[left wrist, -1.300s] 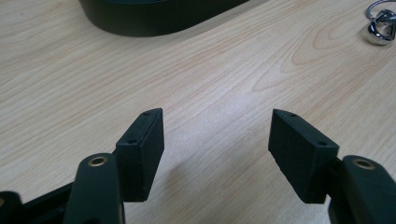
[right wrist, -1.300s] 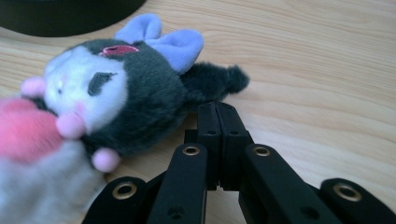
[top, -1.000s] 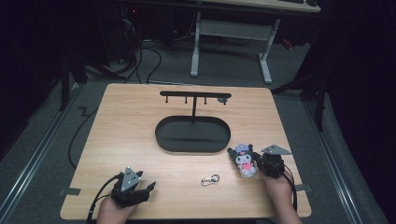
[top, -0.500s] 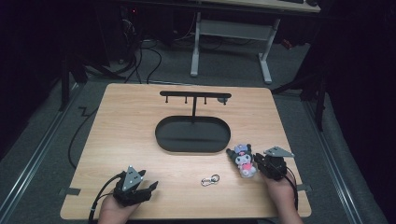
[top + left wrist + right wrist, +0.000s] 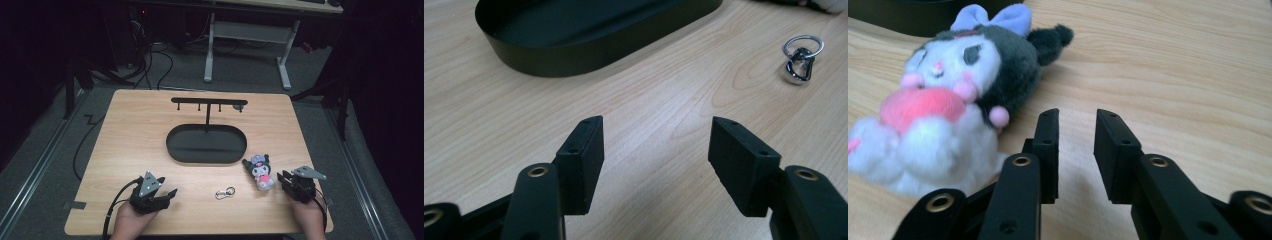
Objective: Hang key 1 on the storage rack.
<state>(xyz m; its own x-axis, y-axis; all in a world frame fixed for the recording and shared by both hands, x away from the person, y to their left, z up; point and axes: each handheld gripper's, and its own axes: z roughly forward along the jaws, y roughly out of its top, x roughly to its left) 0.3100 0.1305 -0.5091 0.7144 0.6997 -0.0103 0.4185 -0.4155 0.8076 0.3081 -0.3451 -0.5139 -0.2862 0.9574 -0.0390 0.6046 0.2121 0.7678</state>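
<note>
The plush toy (image 5: 261,171), a small doll with a dark head, a lilac bow and a pink patch on its white front, is laid on its back on the wooden table (image 5: 130,135) near the front right corner, just beside the right gripper (image 5: 286,178) and on that gripper's left. In the right gripper view the plush toy (image 5: 943,95) is seen off to the left of the 2 black jaws, outside the gap. Those jaws have just been opening; a narrow gap is shown between them with only bare wood in it, and nothing is gripped. The right gripper is held in a hand at the front edge, with its grey 3-cornered plate on top.

At the front left, the left gripper (image 5: 167,195) is held low over the table, angled toward the centre. In the left gripper view its pads (image 5: 586,150) are set wide apart with only wood grain between them.

Between the 2 grippers, a silver key ring with a clasp (image 5: 225,192) is left lying flat on the table, apart from the toy and from both grippers.

Farther back, a black oval tray (image 5: 206,145) is placed at the table's centre. A thin post is raised from its rear edge, and a black crossbar with short pegs (image 5: 207,101) is carried on it.

Beyond the table, a white desk frame (image 5: 247,35) and cables on the dark floor can be made out.
</note>
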